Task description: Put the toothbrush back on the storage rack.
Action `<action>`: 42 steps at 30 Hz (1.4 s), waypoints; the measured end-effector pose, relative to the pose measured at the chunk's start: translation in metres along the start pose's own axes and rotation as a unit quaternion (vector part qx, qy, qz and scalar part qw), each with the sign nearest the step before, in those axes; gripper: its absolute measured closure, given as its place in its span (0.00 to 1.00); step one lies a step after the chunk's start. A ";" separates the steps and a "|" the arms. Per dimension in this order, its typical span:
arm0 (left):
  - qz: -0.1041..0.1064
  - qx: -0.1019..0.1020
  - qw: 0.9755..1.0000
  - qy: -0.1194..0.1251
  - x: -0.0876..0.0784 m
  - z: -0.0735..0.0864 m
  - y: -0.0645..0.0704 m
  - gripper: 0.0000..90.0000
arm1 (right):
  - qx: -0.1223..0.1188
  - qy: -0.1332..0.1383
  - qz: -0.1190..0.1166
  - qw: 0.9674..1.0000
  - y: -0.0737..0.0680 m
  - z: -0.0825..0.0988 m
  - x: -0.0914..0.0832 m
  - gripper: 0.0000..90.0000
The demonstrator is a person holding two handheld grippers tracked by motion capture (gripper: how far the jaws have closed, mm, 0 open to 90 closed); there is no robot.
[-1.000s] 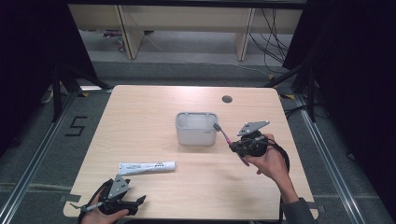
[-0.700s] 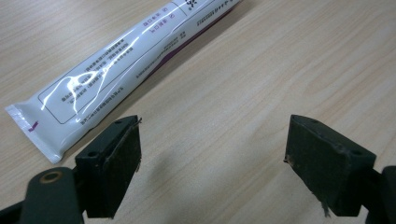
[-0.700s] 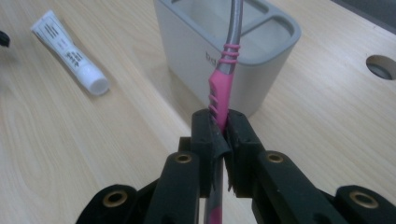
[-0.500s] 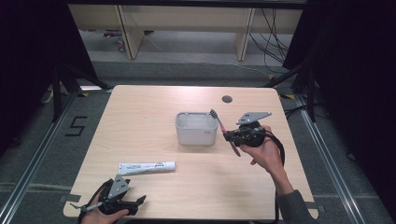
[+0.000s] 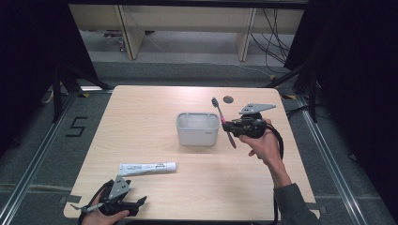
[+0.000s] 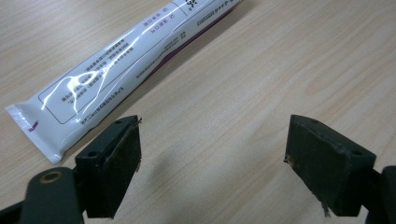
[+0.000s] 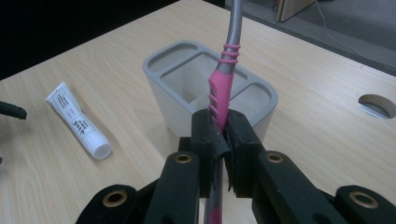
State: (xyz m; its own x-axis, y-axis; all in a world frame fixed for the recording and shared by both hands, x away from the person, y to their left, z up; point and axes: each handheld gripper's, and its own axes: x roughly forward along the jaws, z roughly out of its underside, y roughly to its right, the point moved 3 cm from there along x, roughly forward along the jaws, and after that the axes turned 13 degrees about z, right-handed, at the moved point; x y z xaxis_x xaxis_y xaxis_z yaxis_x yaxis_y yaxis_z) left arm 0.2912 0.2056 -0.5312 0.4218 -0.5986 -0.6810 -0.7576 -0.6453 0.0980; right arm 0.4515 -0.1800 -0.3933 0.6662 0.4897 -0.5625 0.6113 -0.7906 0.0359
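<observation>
The print on the white squeeze tube of toothpaste (image 6: 126, 60) with a purple stripe is too small to read; the tube lies just ahead of the left gripper (image 6: 212, 163), whose jaws stand wide apart over bare wood. The right gripper (image 7: 223, 135) has its jaws clamped on the pink-and-grey plastic toothbrush (image 7: 223, 88), which rises tilted, bristles up, just before the grey three-compartment plastic holder (image 7: 173, 100). A round hole (image 7: 377, 105) lies beyond, in the pale wooden table (image 5: 155, 105).

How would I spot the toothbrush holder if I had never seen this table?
Start at the wooden table and look to its middle, just left of the right gripper that clamps a pink toothbrush. The toothbrush holder is the pale grey, rounded box standing upright there, its top split into open compartments, unlike the flat white toothpaste tube lying nearer the front.
</observation>
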 end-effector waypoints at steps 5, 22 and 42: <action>0.003 0.005 1.000 -0.005 -0.001 0.000 0.000 0.20 | 0.011 0.008 -0.002 1.000 0.002 -0.007 0.001 0.93; 0.005 -0.005 1.000 0.006 0.001 0.000 0.001 0.20 | 0.040 0.083 0.016 0.996 0.012 -0.035 0.015 0.93; 0.007 0.006 1.000 -0.001 -0.001 0.000 0.001 0.20 | 0.079 0.090 0.016 0.993 0.010 -0.050 0.053 0.93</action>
State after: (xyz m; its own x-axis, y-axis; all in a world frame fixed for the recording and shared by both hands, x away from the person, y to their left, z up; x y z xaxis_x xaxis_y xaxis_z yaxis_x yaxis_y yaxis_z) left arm 0.2899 0.2049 -0.5302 0.4098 -0.6060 -0.6818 -0.7689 -0.6316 0.0992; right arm 0.5148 -0.1437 -0.3816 0.7586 0.5098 -0.4058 0.5237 -0.8476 -0.0858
